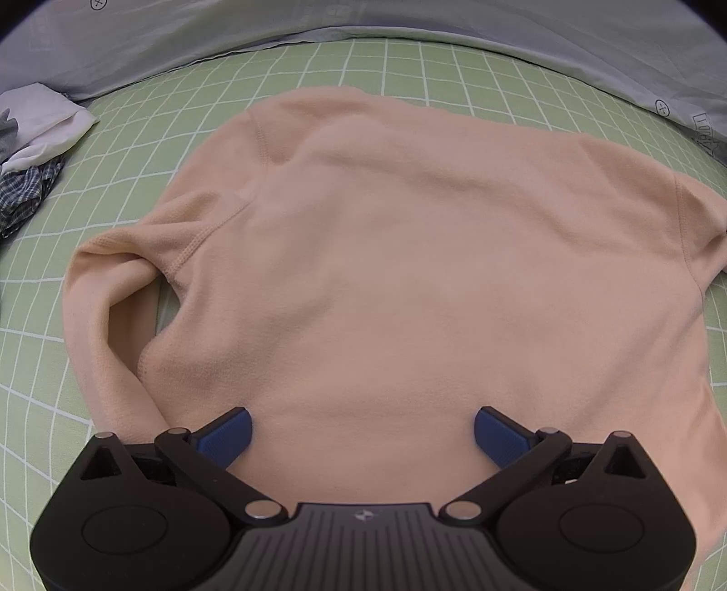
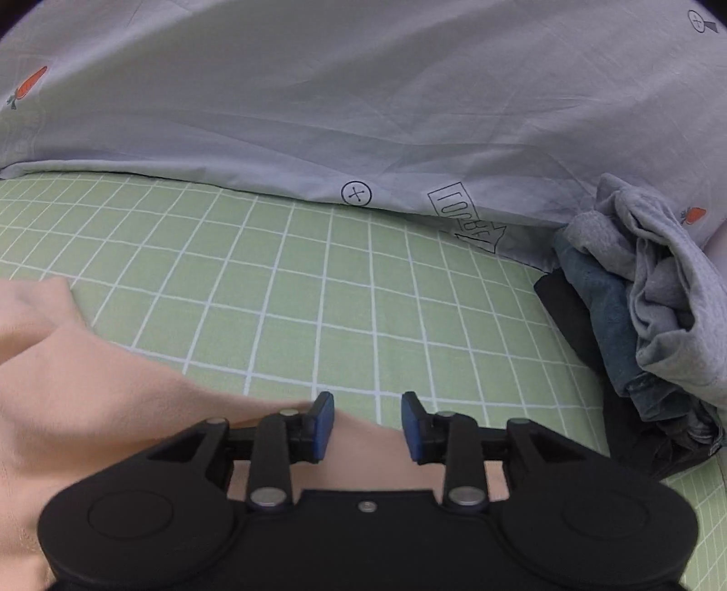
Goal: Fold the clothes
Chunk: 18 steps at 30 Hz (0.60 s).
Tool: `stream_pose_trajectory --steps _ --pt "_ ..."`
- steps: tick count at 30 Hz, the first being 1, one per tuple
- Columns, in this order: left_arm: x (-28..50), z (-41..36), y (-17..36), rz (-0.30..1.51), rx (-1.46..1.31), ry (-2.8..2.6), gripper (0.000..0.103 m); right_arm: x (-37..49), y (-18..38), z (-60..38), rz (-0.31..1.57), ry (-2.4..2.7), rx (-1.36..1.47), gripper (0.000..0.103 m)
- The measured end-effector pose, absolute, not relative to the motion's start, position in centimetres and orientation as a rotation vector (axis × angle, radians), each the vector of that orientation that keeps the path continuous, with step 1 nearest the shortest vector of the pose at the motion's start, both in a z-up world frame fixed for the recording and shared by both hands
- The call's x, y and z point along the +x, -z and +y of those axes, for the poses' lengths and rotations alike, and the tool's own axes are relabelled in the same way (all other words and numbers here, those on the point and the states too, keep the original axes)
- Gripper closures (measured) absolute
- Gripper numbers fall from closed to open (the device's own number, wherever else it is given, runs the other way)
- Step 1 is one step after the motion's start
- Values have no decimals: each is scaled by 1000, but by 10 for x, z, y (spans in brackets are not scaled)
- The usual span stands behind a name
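1. Black linkage arms and blue pads of the left gripper fill the bottom of the left wrist view; its jaws stand as wide as they go, with nothing between the pads, poised over the near hem of the peach sweatshirt.
2. At the far left of that view, a small heap of clothes lies on the bed: a white piece on top of a dark checked one.
3. Next comes the sweatshirt's left sleeve, bent back toward the body so that a sliver of the green checked sheet shows through the loop.
4. Across the middle, the sweatshirt lies spread flat on the sheet, with its shoulders toward the pale grey-blue duvet along the far edge.
5. In the right wrist view, peach fabric takes up the lower left and runs under the right gripper.
6. That gripper's jaws stand partly apart, at a narrow gap; the fabric's edge lies below and between the pads, and neither pad visibly presses on it.
7. Beyond it stretches open green sheet, then the duvet printed with small carrots and line drawings.
8. At the far right sits a second pile of clothes: a grey garment on top, blue denim under it, something black at the bottom.
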<state>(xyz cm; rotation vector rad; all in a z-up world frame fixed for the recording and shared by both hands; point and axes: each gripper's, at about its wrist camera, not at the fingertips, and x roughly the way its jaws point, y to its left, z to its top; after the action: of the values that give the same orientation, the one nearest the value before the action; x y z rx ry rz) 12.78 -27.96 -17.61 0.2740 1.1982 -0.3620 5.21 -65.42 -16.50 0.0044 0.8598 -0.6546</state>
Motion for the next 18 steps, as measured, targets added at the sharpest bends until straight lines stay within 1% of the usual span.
stream_pose_trajectory --steps 1,4,6,11,12,13,15,17,18 --pt "128 -279 176 1195 274 363 0 43 162 -656 837 671 42 56" --pt "127 -278 177 1188 271 363 0 7 157 -659 804 714 108 55" --pt "126 -278 177 1182 269 363 0 -20 156 -660 801 745 133 52" --pt "121 -279 177 1127 249 356 0 -92 174 -677 845 908 309 50" --pt "121 -280 178 1111 243 353 0 -105 178 -680 814 937 367 44" --pt "120 -281 178 1093 234 348 0 -115 180 -684 790 970 431 36" --pt "119 -284 180 1050 217 337 0 -121 183 -689 776 999 469 30" --pt "116 -285 182 988 195 324 0 -126 186 -693 763 1027 502 30" --pt "114 -285 183 952 185 318 0 -128 187 -695 757 1041 519 36"
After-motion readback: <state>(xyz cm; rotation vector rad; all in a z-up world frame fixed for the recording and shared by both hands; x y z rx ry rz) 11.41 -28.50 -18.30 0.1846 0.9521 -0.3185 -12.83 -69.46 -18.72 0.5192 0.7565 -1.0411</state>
